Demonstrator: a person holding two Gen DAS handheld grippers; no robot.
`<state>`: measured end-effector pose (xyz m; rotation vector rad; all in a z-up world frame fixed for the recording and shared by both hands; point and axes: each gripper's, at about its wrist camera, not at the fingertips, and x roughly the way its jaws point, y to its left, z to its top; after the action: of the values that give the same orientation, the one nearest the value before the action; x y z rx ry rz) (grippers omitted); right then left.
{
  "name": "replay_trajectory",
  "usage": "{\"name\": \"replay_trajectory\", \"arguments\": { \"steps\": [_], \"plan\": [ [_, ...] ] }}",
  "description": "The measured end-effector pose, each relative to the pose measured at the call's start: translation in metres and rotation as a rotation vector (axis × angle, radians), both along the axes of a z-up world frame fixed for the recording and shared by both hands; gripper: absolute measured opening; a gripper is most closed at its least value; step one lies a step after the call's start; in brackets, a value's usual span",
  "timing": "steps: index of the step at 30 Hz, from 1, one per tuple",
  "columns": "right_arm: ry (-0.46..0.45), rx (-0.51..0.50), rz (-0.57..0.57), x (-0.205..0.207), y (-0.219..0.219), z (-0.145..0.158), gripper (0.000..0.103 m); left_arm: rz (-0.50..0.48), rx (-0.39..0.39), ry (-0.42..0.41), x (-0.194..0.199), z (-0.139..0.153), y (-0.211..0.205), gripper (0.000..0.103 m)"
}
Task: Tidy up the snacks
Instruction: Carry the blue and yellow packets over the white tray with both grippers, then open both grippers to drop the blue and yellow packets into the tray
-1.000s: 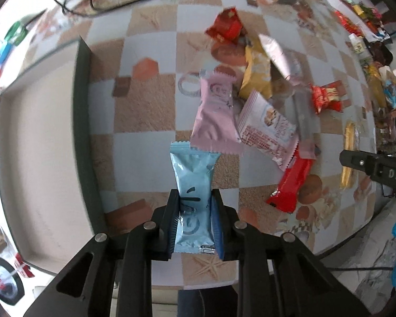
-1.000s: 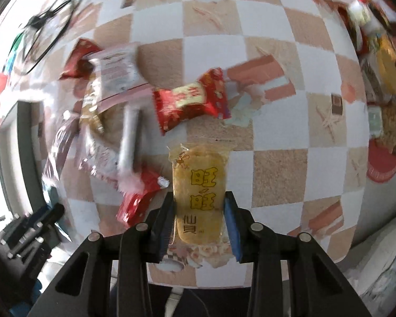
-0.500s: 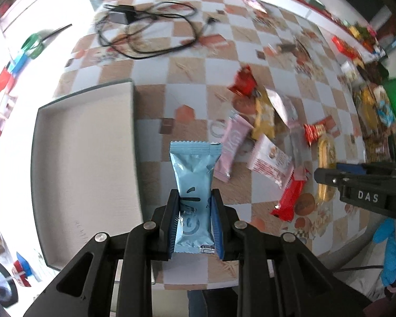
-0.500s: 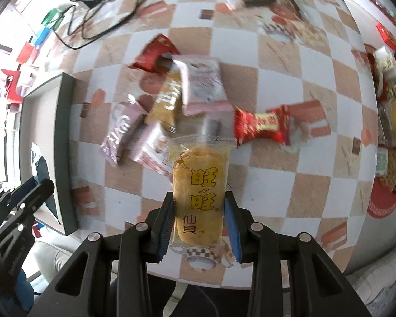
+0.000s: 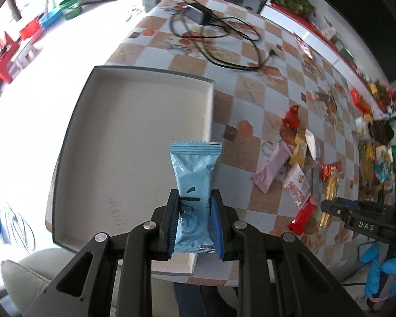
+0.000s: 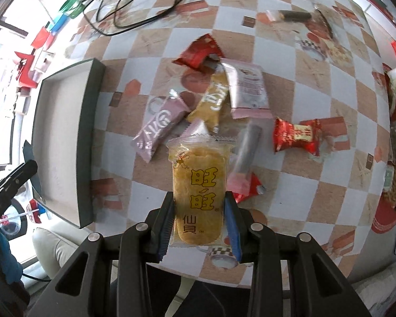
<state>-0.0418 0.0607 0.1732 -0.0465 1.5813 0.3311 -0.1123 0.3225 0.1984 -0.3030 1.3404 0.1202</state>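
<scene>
Fingers of the left gripper were clamped on a blue snack packet, held above the shallow box near its right wall. Right gripper fingers pinched a yellow rice-cracker pack over the checkered surface, loose snacks lying toward twelve o'clock.

- My right gripper clamps a yellow rice-cracker packet above the checkered table.
- Loose snack pile beyond; grey tray left.
</scene>
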Motion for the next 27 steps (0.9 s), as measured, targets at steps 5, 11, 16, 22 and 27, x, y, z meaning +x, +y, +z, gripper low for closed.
{"name": "replay_trajectory", "arguments": {
  "steps": [5,11,16,22,27],
  "plan": [
    [0.005,0.016,0.060,0.001,0.025,-0.002,0.038,0.047,0.026,0.036,-0.009,-0.011,0.021,0.025],
    [-0.004,0.047,0.191,0.000,0.075,0.006,0.038,0.084,0.081,0.087,-0.019,-0.020,0.039,0.025],
    [0.001,0.090,0.285,0.001,0.129,0.012,0.038,0.122,0.081,0.117,-0.028,-0.032,0.057,0.025],
    [0.035,0.136,0.355,-0.004,0.184,0.011,0.038,0.144,0.080,0.139,-0.033,-0.041,0.071,0.025],
    [0.063,0.122,0.404,-0.012,0.215,-0.002,0.038,0.149,0.075,0.159,-0.035,-0.049,0.080,0.025]
  ]
}}
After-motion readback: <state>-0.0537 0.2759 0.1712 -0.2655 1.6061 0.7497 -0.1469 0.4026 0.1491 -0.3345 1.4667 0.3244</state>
